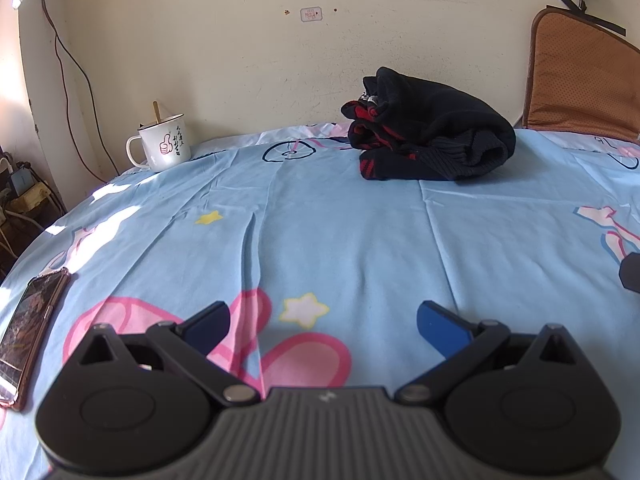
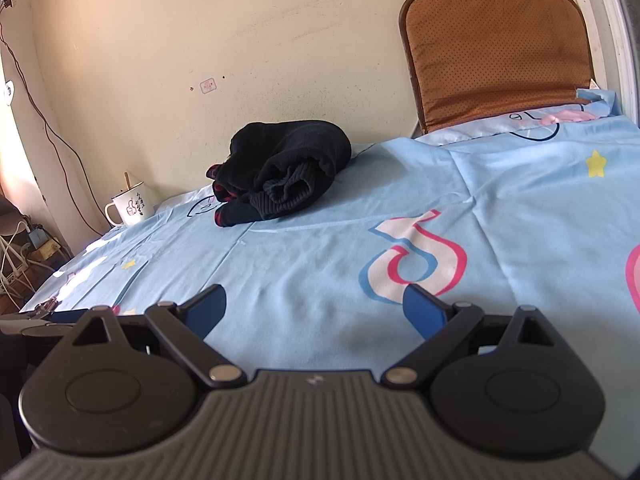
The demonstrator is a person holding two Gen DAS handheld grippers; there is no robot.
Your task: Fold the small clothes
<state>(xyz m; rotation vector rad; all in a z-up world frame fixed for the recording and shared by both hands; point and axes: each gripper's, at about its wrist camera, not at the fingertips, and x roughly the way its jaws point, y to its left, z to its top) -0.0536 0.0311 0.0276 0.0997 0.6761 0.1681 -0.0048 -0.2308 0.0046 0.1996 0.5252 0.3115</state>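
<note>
A black knitted garment with red stripes (image 1: pixel 430 136) lies bunched in a heap at the far side of the light blue sheet (image 1: pixel 340 232), close to the wall. The same heap (image 2: pixel 280 172) shows left of centre in the right wrist view. My left gripper (image 1: pixel 322 324) is open, low over the near part of the sheet, well short of the garment, with nothing between its blue pads. My right gripper (image 2: pixel 314 310) is open too, likewise far from the garment and holding nothing. A dark edge of the right gripper (image 1: pixel 631 272) shows at the right border of the left wrist view.
A white enamel mug (image 1: pixel 162 146) with a stick in it stands at the far left by the wall. A phone (image 1: pixel 28 326) lies on the sheet's left edge. A brown cushion (image 2: pixel 496 52) leans on the wall at the far right. Cables and plugs (image 2: pixel 18 256) sit beyond the left edge.
</note>
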